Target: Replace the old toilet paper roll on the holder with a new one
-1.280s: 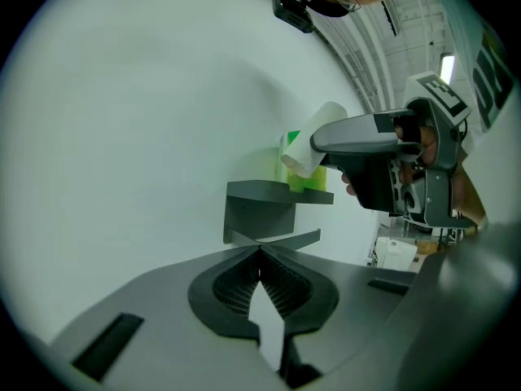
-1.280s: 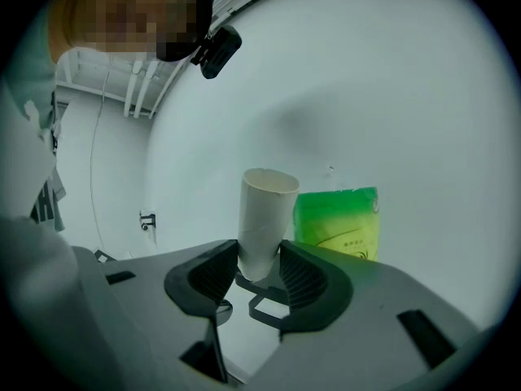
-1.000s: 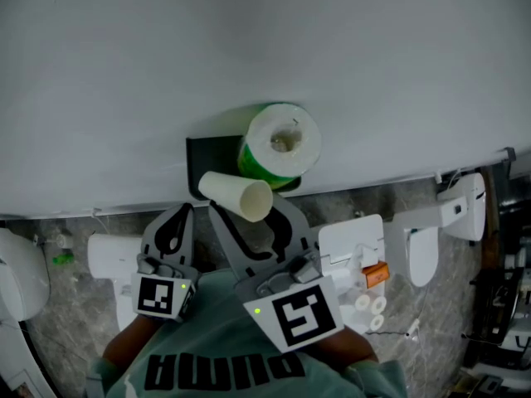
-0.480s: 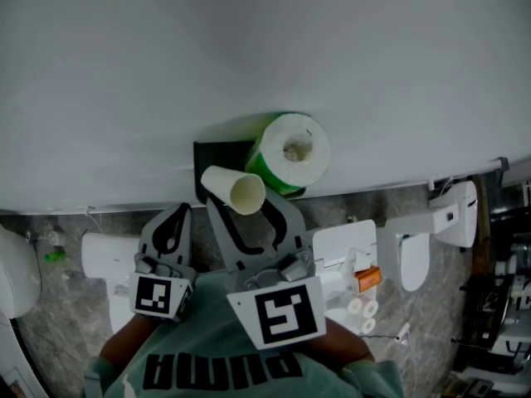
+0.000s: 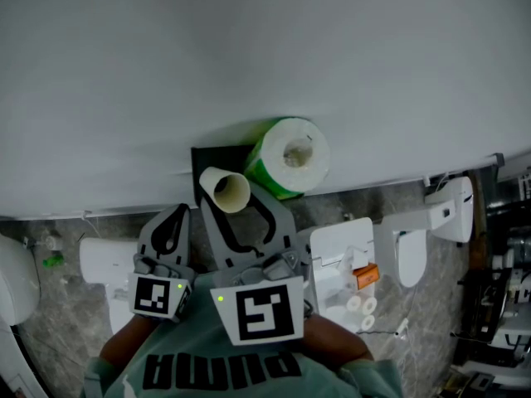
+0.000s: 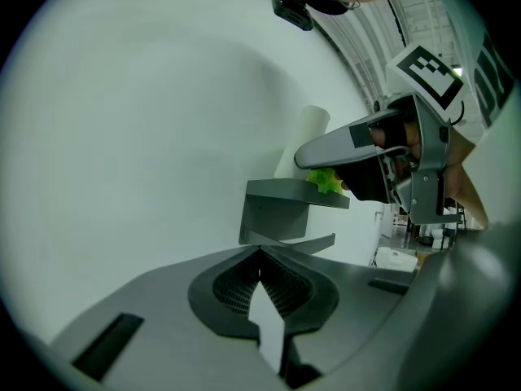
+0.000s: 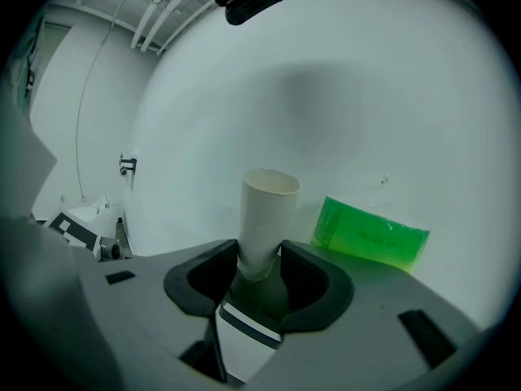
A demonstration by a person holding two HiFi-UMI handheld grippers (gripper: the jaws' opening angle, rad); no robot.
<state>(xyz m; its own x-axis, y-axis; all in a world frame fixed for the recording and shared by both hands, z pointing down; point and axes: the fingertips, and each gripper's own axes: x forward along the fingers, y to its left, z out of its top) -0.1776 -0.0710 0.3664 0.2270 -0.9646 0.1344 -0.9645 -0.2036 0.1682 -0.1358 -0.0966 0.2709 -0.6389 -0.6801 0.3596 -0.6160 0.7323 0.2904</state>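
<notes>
An empty cardboard tube (image 7: 269, 210) is pinched between the jaws of the right gripper (image 7: 259, 255), sticking out past their tips. The green-wrapped new roll (image 5: 290, 157) is seen just beyond and right of them, on the holder (image 5: 209, 157). The left gripper (image 6: 260, 255) jaws are pressed together, with nothing between them.

The head view looks from above, steeply down a pale wall (image 5: 249, 56) to the floor (image 5: 58, 305), close over the left gripper (image 5: 181, 214) and the right gripper (image 5: 236, 204). The left gripper view sits low behind its own fingers (image 6: 163, 324) and faces along them at the wall from near, with the dark holder (image 6: 281, 206) just ahead and the right gripper at its right side. The right gripper view faces along its fingers (image 7: 374, 324) at the same wall, close up, past a cardboard tube (image 7: 267, 218). All three views share the wall and a green-wrapped roll (image 7: 370, 233). The head and left gripper views also share the holder.
</notes>
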